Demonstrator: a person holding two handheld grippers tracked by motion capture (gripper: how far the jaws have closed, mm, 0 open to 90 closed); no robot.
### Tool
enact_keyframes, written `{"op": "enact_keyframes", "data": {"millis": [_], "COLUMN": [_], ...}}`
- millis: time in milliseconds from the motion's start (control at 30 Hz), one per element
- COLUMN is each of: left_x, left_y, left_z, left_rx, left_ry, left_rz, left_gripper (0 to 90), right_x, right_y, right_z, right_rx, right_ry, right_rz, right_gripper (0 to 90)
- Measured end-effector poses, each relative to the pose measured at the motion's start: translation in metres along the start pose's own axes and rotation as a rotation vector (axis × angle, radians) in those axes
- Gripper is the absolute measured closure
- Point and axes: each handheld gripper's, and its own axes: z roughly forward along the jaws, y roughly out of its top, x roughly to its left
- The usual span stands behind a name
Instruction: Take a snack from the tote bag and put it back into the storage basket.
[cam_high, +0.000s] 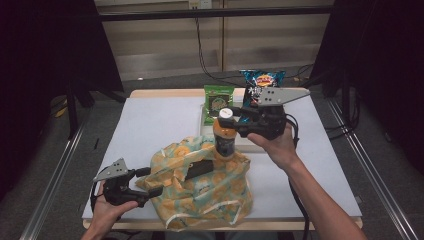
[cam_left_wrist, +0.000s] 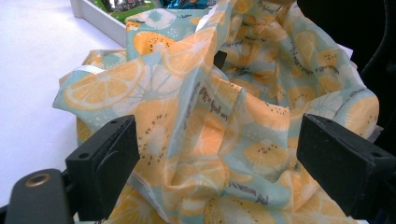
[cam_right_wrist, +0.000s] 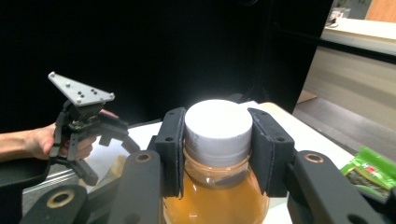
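Fabric bag (cam_high: 205, 187) printed with orange slices lies crumpled at the near edge of the white table (cam_high: 150, 125), around 6 o'clock from the table's middle, its mouth gaping upward with a dark opening showing between the folds. Right gripper (cam_high: 231, 122) pinches a bottle (cam_high: 225, 137) of orange liquid by its white cap (cam_right_wrist: 218, 126), one black pad on either side of the cap, and holds the bottle upright at the bag's far rim, toward 12 o'clock from the bag. In the high view the bottle's base meets the bag's fabric; whether it sits inside cannot be told. Left gripper (cam_high: 152, 181) rests at the bag's 9 o'clock side with its jaws spread wide, the bunched cloth lying between them without being pressed. A white tray (cam_high: 206, 125) stands just beyond the bottle, near 12 o'clock on the table, holding a green packet (cam_high: 218, 100) and a blue snack bag (cam_high: 262, 82) side by side, the blue one at 3 o'clock of the green
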Motion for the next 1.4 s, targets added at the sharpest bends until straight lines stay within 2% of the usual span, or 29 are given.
{"op": "enact_keyframes", "data": {"millis": [100,367,433,600,733,1000,1400], "left_x": [0.000,-0.001,-0.001,-0.001,-0.002,-0.001,-0.001], "left_y": [0.000,0.000,0.000,0.000,0.000,0.000,0.000], "left_z": [0.001,0.001,0.002,0.002,0.003,0.003,0.003], "left_rx": [-0.004,0.002,0.007,0.007,0.011,0.017,0.016], "left_ry": [-0.005,-0.010,-0.010,-0.011,-0.007,0.002,0.003], "left_rz": [0.004,0.003,0.015,0.013,0.012,0.022,0.020], "left_gripper": [12.8,13.0,12.9,12.7,12.7,12.7,12.7], "right_x": [-0.009,-0.031,-0.038,-0.053,-0.066,-0.086,-0.114], "right_y": [0.003,0.006,0.007,0.001,-0.006,-0.024,-0.054], "right_z": [-0.007,-0.029,-0.035,-0.051,-0.059,-0.062,-0.059], "right_rx": [-0.010,-0.025,-0.029,-0.051,-0.036,-0.002,0.049], "right_ry": [-0.002,-0.070,-0.088,-0.132,-0.170,-0.201,-0.247], "right_rz": [0.006,0.014,0.012,0.024,0.037,0.045,0.099], "right_gripper": [59.5,59.5,59.5,59.5,59.5,59.5,59.5]}}
